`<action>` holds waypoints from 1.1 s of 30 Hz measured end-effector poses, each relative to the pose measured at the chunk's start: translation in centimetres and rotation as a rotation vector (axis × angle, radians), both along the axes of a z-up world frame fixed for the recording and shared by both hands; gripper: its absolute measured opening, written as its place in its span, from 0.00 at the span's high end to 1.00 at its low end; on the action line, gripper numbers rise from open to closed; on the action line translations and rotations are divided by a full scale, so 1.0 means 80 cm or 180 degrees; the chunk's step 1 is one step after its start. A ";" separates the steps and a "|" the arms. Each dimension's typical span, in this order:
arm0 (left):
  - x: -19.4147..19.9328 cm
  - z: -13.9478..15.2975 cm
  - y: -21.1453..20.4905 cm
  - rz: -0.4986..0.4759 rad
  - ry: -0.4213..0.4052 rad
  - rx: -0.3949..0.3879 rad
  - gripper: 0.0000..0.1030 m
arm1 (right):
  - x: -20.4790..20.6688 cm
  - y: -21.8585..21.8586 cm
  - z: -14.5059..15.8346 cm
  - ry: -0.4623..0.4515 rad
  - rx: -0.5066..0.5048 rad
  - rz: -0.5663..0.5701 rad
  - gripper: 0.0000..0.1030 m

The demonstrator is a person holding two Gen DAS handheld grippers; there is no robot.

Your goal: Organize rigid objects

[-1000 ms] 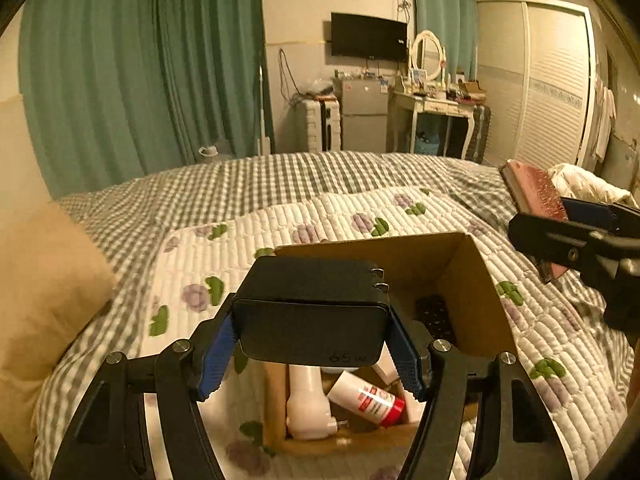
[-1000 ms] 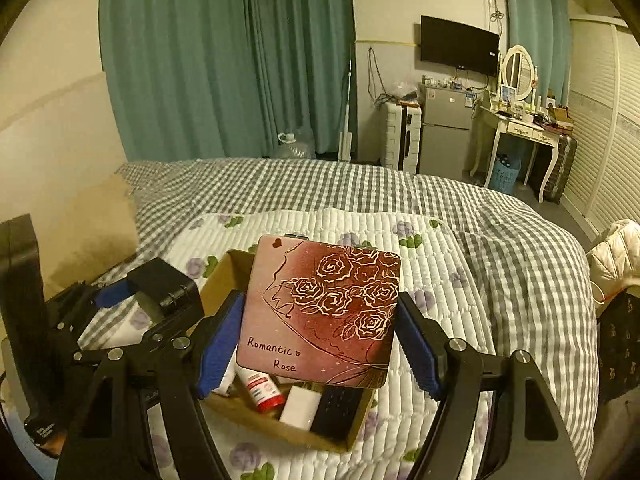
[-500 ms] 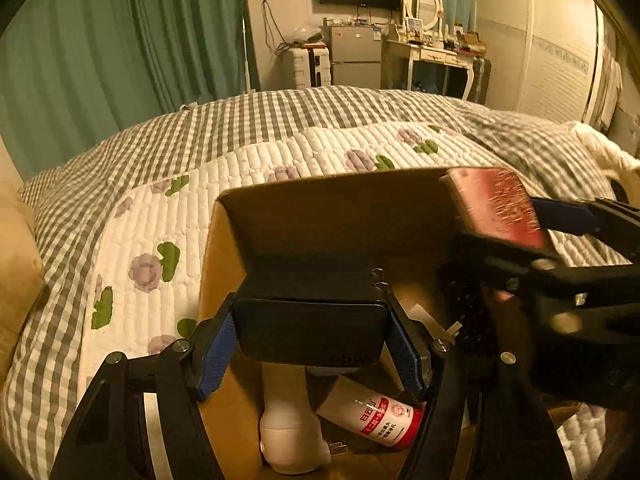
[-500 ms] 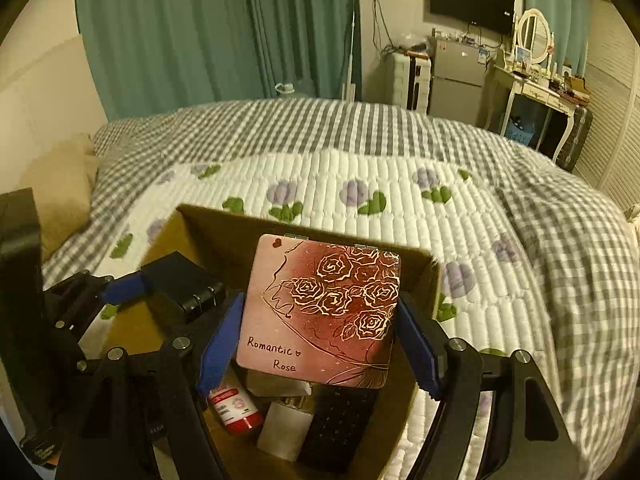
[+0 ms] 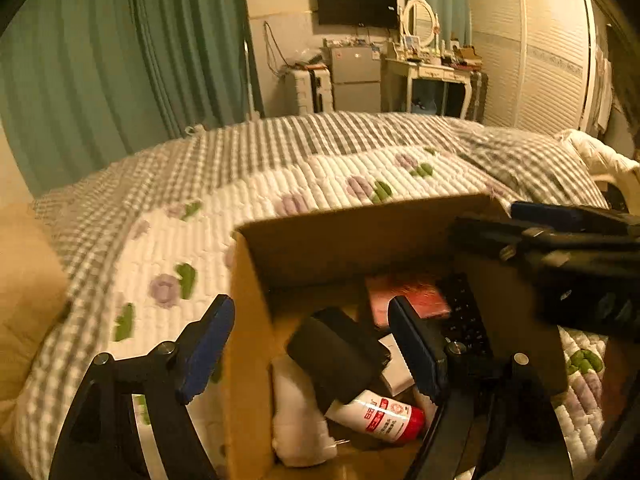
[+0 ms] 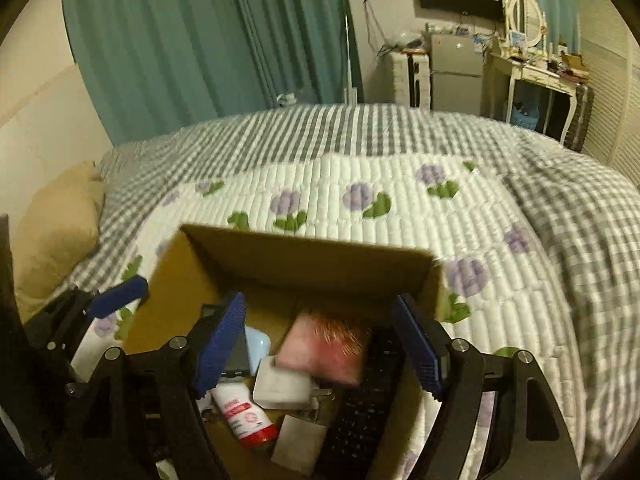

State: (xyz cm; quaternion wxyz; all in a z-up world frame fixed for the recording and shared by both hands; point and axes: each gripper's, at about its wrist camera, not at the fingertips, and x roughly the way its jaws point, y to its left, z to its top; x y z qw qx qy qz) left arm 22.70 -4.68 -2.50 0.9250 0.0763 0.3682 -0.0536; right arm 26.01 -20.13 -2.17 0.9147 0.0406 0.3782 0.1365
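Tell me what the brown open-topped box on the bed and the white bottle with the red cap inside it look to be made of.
The brown open-topped box: corrugated cardboard by its look, matte, with thin, straight-cut walls. The white bottle with the red cap: probably plastic, smooth and slightly glossy, with a printed red label; blur leaves that uncertain.

We see the cardboard box (image 6: 304,258) resting on the quilt (image 6: 400,184) atop the bed, with the tin (image 6: 324,346) lying in it left of the remote (image 6: 360,412), behind the charger (image 6: 282,386) and bottle (image 6: 244,414), a pillow (image 6: 56,232) far left.
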 end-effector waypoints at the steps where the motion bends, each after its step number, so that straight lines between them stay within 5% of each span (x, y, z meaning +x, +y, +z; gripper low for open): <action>1: -0.006 0.009 0.001 0.0013 -0.0045 0.0016 0.21 | -0.005 -0.003 0.008 -0.0035 -0.0004 -0.0017 0.27; 13: -0.125 0.154 0.013 0.0202 -0.0906 -0.0026 0.21 | -0.147 -0.035 0.149 -0.0861 -0.0273 -0.0229 0.26; 20: -0.206 0.196 0.031 0.0341 -0.1368 -0.0202 0.08 | -0.249 -0.037 0.200 -0.1316 -0.0321 -0.0254 0.10; 24: -0.236 0.180 0.045 0.0200 -0.1481 -0.0287 0.00 | -0.289 -0.038 0.193 -0.1503 -0.0299 -0.0341 0.00; 28: -0.248 0.137 0.059 0.0231 -0.1463 -0.0355 0.00 | -0.310 -0.023 0.147 -0.1427 -0.0440 -0.0436 0.00; 33: -0.265 0.101 0.060 0.0291 -0.1498 -0.0303 0.00 | -0.305 -0.019 0.075 -0.1508 -0.0238 -0.0505 0.00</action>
